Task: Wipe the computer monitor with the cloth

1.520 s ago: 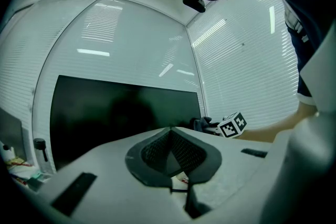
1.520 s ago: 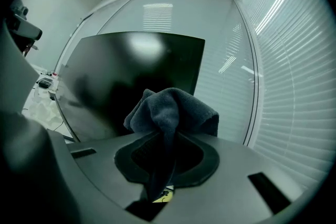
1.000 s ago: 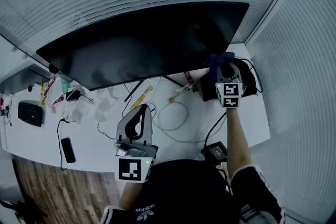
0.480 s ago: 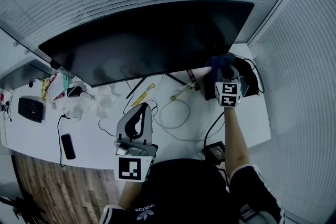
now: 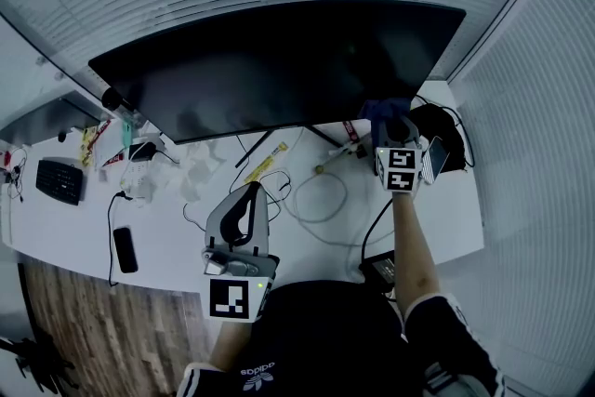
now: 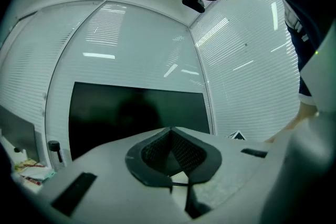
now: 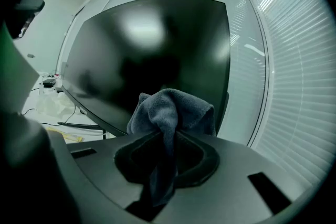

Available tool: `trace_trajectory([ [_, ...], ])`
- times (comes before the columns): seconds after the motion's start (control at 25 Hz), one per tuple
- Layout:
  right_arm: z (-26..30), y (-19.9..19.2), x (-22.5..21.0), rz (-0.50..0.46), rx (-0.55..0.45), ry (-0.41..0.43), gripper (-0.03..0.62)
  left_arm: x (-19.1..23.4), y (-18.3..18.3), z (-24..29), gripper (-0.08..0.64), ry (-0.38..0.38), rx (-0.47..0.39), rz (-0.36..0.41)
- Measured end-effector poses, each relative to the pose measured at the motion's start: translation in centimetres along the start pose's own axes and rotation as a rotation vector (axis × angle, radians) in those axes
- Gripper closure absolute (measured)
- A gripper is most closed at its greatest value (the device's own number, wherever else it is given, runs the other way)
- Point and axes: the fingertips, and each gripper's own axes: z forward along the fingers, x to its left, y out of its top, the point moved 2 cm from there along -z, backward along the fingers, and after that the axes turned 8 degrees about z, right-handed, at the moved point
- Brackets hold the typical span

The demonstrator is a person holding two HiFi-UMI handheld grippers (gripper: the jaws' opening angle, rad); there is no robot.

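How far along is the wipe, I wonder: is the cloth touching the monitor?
Cannot tell. In the right gripper view the cloth overlaps the monitor; neither it nor the head view shows contact or a gap.

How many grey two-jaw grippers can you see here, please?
2. The left gripper hangs low over the white desk, jaws shut and empty. The right gripper is at the big black monitor's lower right corner, clamped on the dark blue cloth. None seems hidden.
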Motion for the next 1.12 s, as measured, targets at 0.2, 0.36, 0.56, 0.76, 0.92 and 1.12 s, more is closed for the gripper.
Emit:
trace_trajectory([
  [0.2, 0.2, 0.7, 3.2, 0.000, -0.007, 0.026, 0.546, 1.8, -0.3, -1.8, 0.555, 0.024, 0.004, -0.008],
  [0.36, 0.4, 1.4, 5.9, 0.011, -0.008, 0.038, 0.546, 3.8, -0.4, -3.2, 0.555, 0.045, 0.004, -0.009],
  [0.56, 0.5, 1.9, 9.6, 0.023, -0.003, 0.057, 0.546, 6.5, -0.6, -5.3, 0.555, 0.063, 0.019, -0.010],
  [0.76, 0.8, 2.6, 13.4, 0.020, -0.003, 0.080, 0.546, 8.9, -0.8, -6.9, 0.555, 0.080, 0.008, -0.015],
  [0.92, 0.9, 2.8, 16.1, 0.017, 0.001, 0.093, 0.546, 10.8, -1.2, -8.3, 0.557, 0.086, 0.015, -0.017],
  [1.12, 0.8, 3.4, 19.4, 0.013, -0.003, 0.108, 0.546, 13.0, -1.2, -9.9, 0.555, 0.095, 0.001, -0.017],
])
